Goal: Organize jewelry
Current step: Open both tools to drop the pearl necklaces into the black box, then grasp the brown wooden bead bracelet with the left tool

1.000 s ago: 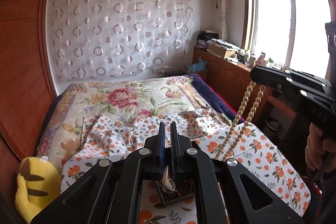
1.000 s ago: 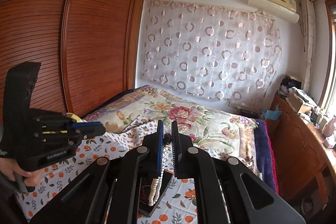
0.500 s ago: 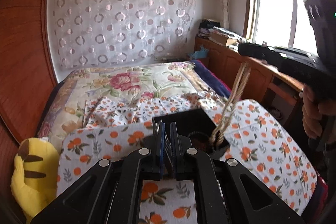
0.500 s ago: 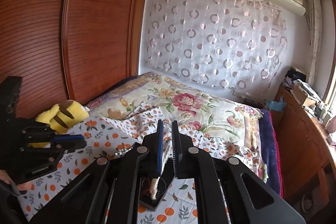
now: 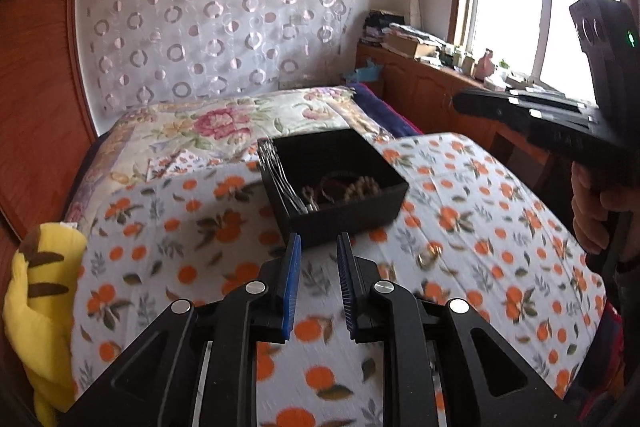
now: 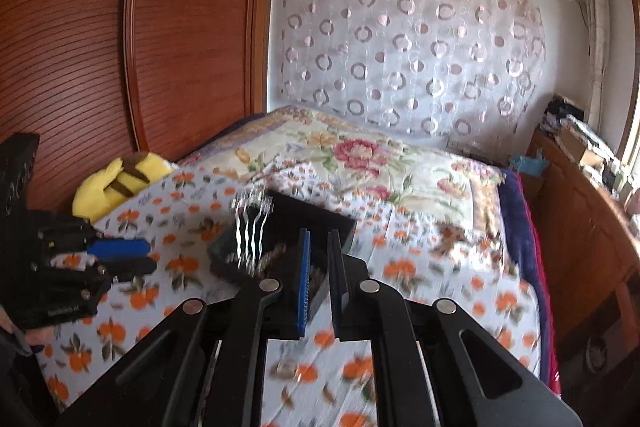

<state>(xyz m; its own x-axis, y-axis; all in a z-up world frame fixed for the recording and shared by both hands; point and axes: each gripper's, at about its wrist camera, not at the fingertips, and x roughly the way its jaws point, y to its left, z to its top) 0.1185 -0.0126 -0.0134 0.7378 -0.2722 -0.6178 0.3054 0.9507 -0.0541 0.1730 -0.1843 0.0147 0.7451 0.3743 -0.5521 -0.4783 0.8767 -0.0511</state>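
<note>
A black open box (image 5: pixel 360 203) sits on the orange-patterned cloth (image 5: pixel 500 227). Inside it lie a beige bead necklace (image 5: pixel 362 185), a dark bangle (image 5: pixel 334 183) and thin silver chains draped over its left rim (image 5: pixel 280 175). A small ring-like piece (image 5: pixel 428 257) lies on the cloth right of the box. My left gripper (image 5: pixel 318 247) is open and empty, just short of the box's near wall. My right gripper (image 6: pixel 318 239) is open and empty above the box (image 6: pixel 240 259). The right gripper also shows at the right of the left wrist view (image 5: pixel 540 115).
A yellow plush toy (image 5: pixel 36 299) lies at the cloth's left edge. A floral quilt (image 5: pixel 224 123) covers the bed behind. A wooden wardrobe (image 6: pixel 120 47) stands at the left, a wooden cabinet (image 5: pixel 432 87) under the window at the right.
Both grippers opened. The bead necklace left the right gripper and now lies in the box. The left gripper let go of its small piece and drew back from the box.
</note>
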